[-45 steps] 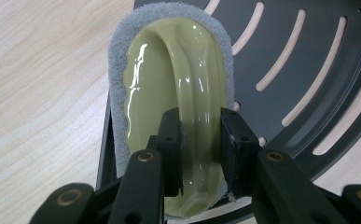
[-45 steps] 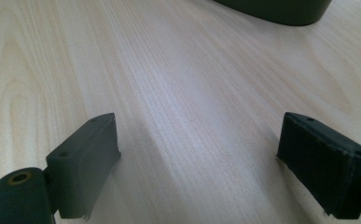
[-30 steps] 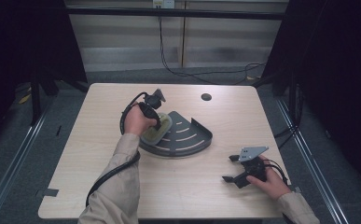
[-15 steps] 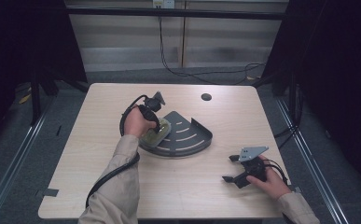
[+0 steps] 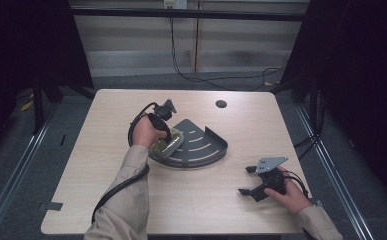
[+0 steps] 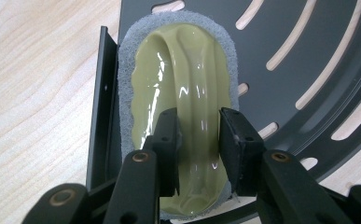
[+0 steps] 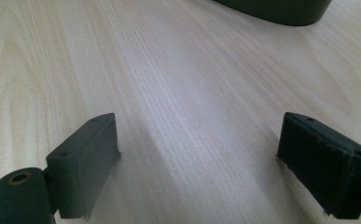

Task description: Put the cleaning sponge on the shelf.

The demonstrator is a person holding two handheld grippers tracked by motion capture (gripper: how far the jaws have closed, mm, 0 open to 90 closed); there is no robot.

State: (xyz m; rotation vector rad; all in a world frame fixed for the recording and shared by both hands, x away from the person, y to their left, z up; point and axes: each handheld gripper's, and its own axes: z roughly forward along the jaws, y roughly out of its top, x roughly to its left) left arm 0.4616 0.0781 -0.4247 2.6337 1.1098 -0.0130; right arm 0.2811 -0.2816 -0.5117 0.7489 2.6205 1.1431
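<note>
A pale green scrub pad (image 6: 183, 79) with a grey felt rim lies at the left edge of a dark slotted quarter-round tray (image 5: 203, 147). My left gripper (image 6: 199, 135) points down at it, its pads against both sides of the pad's raised glossy ridge. Its jaws have just been opening a little, with the ridge still between them. In the high view the scrub pad (image 5: 167, 144) sits under the left gripper (image 5: 169, 138) and hand. My right gripper (image 5: 246, 180) rests on the table at the front right, open, with bare wood between its jaws (image 7: 197, 140).
The tray's upright back wall (image 6: 101, 107) runs beside the scrub pad. A round cable hole (image 5: 221, 104) sits at the table's far side. The tray's curved rim (image 7: 281, 11) lies ahead of the right gripper. Cables trail from both grippers.
Both hands keep their places. No visible shift of the scrub pad or the tray.
</note>
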